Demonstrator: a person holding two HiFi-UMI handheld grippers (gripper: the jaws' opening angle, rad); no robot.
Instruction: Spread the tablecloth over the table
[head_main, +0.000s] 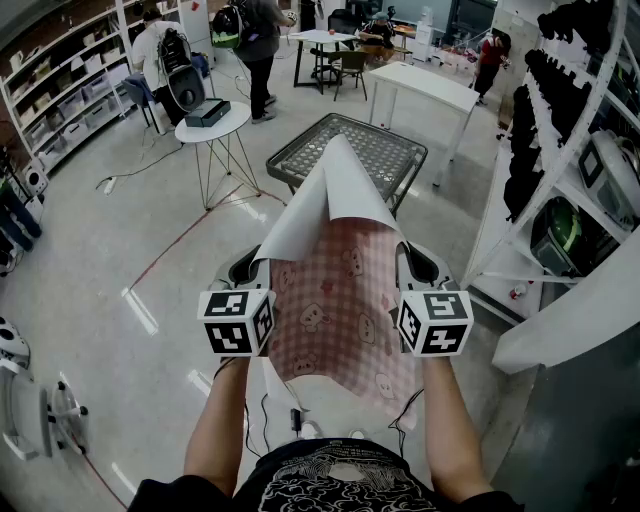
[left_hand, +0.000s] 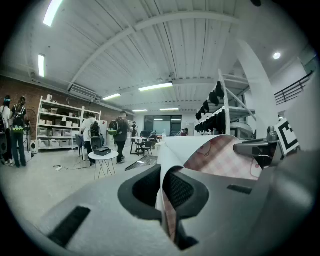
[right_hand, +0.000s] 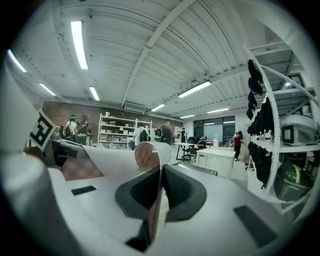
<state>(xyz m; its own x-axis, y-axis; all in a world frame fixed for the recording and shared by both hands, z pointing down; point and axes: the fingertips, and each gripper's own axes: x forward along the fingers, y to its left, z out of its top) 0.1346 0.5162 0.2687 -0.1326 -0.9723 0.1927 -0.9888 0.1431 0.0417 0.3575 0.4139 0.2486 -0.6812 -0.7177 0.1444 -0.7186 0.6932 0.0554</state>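
Head view shows left claw (head_main: 249, 266) and right claw (head_main: 414, 262) pinching tablecloth (head_main: 340, 300) stretched between.

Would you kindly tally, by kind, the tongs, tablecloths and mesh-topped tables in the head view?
Tongs: 2, the left tongs and the right tongs, each shut on a cloth edge
Tablecloth: 1, pink checked, white underside
Mesh-topped table: 1
Total: 4

Pink checked tablecloth (head_main: 340, 290) held aloft, curling
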